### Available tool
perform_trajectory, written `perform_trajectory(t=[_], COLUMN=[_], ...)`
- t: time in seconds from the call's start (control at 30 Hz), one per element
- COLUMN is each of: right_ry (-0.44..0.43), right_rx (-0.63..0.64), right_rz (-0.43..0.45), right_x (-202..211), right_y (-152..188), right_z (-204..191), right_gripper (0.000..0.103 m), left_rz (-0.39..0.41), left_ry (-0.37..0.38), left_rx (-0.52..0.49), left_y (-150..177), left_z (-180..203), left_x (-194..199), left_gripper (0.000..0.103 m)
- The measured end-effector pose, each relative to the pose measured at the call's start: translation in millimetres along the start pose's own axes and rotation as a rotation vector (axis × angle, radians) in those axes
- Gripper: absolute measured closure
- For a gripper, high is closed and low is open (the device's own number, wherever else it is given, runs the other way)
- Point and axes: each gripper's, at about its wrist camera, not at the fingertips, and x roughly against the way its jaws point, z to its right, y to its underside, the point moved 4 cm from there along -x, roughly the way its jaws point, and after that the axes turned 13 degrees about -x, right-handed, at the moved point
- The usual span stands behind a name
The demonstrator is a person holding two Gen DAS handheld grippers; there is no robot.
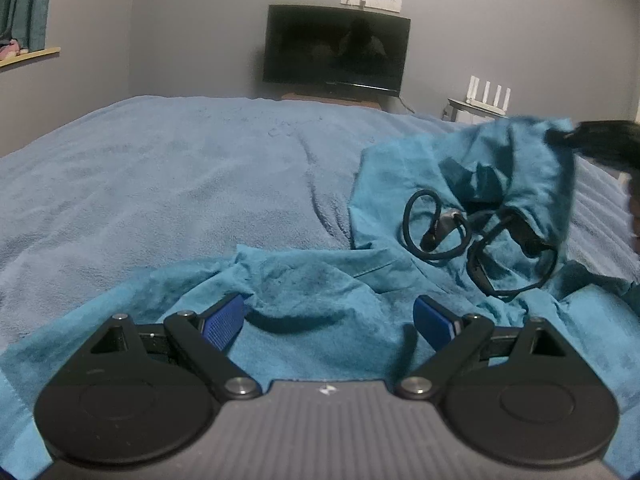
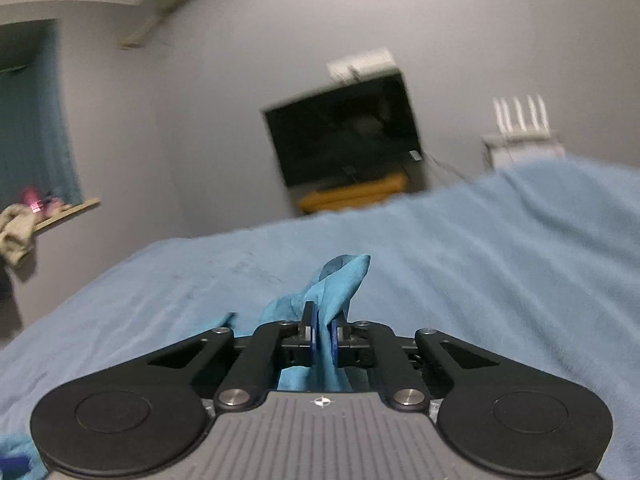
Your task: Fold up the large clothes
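1. Teal garment [image 1: 320, 280] lies crumpled on the bed, filling the lower half and right side of the left wrist view; one part of it is lifted into a peak at the right of that frame.
2. Light blue blanket [image 1: 160, 184] covers the bed under the garment and stretches across the middle of both views.
3. Left gripper [image 1: 329, 316] hangs low over the cloth at the bottom centre of its frame, its blue pads [image 1: 222, 326] spread wide with only a rumpled fold lying between them; nothing is pinched there.
4. Right gripper [image 2: 322, 340] sits at the bottom centre of its own frame, clamped tight on a bunch of the same teal cloth, which sticks up above the blue pads [image 2: 334, 342] and hangs down below them.
5. In the left wrist view the right gripper appears as a dark, blurred shape at the right edge, at the top of the lifted peak of cloth.
6. A black cable [image 1: 476, 244] lies in loose loops on the garment, right of centre in the left wrist view.
7. A dark television [image 1: 338, 50] stands against the grey wall in the upper middle of that frame, with a white router [image 1: 490, 94] to its right.
8. A curtain [image 1: 24, 0] hangs at the upper left, above a ledge with some small items too blurred to make out.
9. No box, basket or other container shows in either view.
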Motion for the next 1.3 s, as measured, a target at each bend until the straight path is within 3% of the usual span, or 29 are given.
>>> perform_trajectory(t=[0.2, 0.33, 0.6, 0.77, 0.9, 1.0, 1.13, 1.3], right_ry=[-0.085, -0.090, -0.023, 0.095, 0.167, 0.158, 0.099, 0.112], right_rx=[0.161, 0.240, 0.349, 0.422, 0.320, 0.205, 0.031, -0.216], right_rz=[0.064, 0.073, 0.018, -0.067, -0.156, -0.120, -0.104, -0.134], right_x=[86.0, 140.6, 227.8, 262.2, 289.4, 315.4, 323.8, 303.8], right_y=[8.1, 31.1, 93.5, 126.4, 139.4, 137.3, 128.2, 133.3], right_z=[-51.2, -72.7, -94.7, -97.7, -86.3, -85.4, -79.7, -45.7], right_gripper=[0.098, 0.098, 0.098, 0.095, 0.086, 0.059, 0.038, 0.033], left_rz=[0.020, 0.030, 0.055, 0.068, 0.082, 0.079, 0.095, 0.184], left_ry=[-0.050, -0.078, -0.112, -0.135, -0.158, -0.158, -0.151, -0.105], left_rx=[0.050, 0.114, 0.147, 0.137, 0.144, 0.140, 0.072, 0.069], left_y=[1.8, 8.1, 22.1, 27.5, 30.9, 31.5, 30.0, 17.0], left_z=[-13.7, -29.2, -47.2, -51.1, -54.9, -53.1, -41.1, -27.9], left_x=[13.9, 34.7, 94.9, 127.2, 143.4, 145.0, 140.4, 138.6], left_gripper=[0.011, 0.011, 0.011, 0.011, 0.011, 0.011, 0.011, 0.011])
